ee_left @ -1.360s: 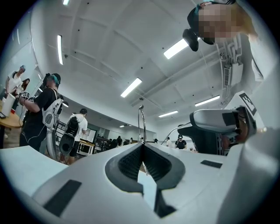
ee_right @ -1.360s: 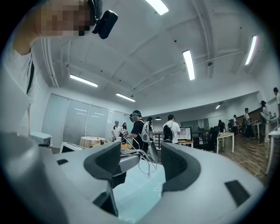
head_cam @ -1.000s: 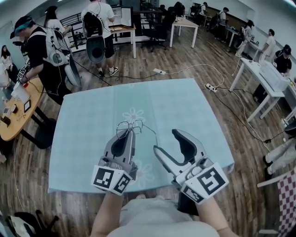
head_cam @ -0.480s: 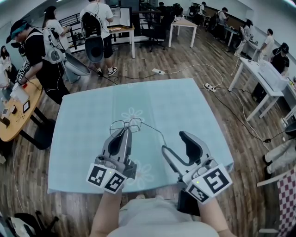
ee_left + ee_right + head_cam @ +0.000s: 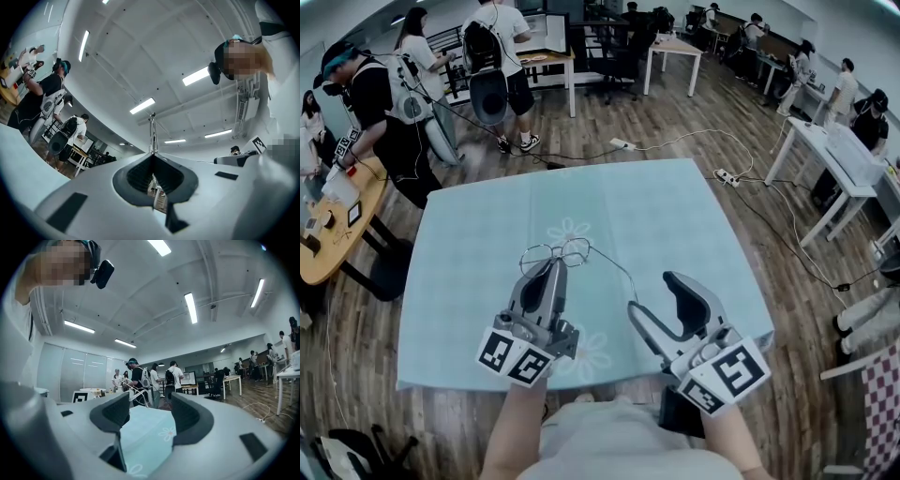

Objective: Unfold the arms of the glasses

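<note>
Thin wire-framed glasses hang over the light blue tablecloth, lenses facing away from me. One arm of the glasses trails out to the right toward the right gripper. My left gripper is shut on the glasses near the frame. In the left gripper view a thin metal part of the glasses stands up out of the shut left gripper. My right gripper is open and empty, just right of the arm's end. In the right gripper view the right gripper frames the cloth, with the glasses' wire beyond.
The table's near edge lies just under both grippers. Pale flower prints mark the cloth. A round wooden table stands at left with people working by it. Cables and white desks lie beyond.
The left gripper drifted slightly left with the glasses. The right gripper drew back down and to the right, and the glasses' arm now reaches further out to the right.
</note>
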The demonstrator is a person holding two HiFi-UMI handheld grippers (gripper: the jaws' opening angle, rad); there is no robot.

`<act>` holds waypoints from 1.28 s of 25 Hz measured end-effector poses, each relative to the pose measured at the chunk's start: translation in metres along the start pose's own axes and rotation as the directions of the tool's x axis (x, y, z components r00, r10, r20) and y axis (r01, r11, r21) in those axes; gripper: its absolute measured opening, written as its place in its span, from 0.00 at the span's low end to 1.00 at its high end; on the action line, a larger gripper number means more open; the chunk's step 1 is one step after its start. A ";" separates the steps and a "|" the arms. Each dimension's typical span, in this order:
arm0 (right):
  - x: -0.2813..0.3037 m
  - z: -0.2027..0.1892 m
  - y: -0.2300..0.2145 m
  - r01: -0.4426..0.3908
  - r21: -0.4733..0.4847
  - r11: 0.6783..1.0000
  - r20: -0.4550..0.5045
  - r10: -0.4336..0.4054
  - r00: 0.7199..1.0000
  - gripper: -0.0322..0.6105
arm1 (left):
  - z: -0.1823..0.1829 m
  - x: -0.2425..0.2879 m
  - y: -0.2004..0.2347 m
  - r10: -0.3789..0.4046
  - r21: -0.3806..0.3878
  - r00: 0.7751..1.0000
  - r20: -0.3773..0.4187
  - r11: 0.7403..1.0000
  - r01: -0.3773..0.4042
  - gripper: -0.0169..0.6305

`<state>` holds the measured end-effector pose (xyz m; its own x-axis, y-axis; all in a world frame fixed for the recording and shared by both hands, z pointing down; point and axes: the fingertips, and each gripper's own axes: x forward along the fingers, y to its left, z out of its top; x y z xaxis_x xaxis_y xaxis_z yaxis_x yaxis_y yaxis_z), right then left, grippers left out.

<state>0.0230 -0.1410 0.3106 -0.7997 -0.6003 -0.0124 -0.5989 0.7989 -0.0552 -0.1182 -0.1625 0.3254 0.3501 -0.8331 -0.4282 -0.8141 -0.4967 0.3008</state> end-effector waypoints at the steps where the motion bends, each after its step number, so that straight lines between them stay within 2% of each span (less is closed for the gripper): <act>1: 0.001 0.001 0.003 -0.007 0.000 1.000 0.003 0.007 1.000 0.49 | 0.000 0.001 0.000 0.000 0.004 1.000 -0.003 1.000 0.000 0.04; 8: 0.001 0.011 0.025 -0.101 -0.026 0.995 0.048 0.102 0.994 0.49 | -0.002 0.005 -0.004 0.006 0.037 1.000 -0.016 0.999 -0.006 0.04; 12: 0.001 0.018 0.021 -0.133 -0.013 0.991 0.073 0.134 0.988 0.49 | 0.007 0.011 -0.005 0.004 0.019 1.000 0.016 1.000 -0.004 0.04; 19: 0.022 -0.007 0.013 -0.167 -0.042 0.985 -0.012 0.166 0.986 0.48 | 0.031 0.018 -0.013 -0.034 0.005 0.996 0.078 0.999 0.033 0.04; 26: 0.066 -0.006 0.000 -0.119 -0.001 0.993 0.040 0.119 0.992 0.33 | 0.041 0.024 -0.024 -0.080 0.023 0.984 0.156 0.997 0.078 0.04; 32: 0.087 0.005 0.002 -0.113 0.020 0.993 0.115 0.110 0.987 0.28 | 0.052 0.024 -0.032 -0.116 0.010 0.971 0.211 0.993 0.117 0.04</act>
<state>-0.0477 -0.1915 0.3046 -0.8502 -0.5092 -0.1335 -0.5039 0.8606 -0.0737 -0.1075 -0.1535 0.2615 0.3363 -0.6996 -0.6304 -0.7722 -0.5880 0.2405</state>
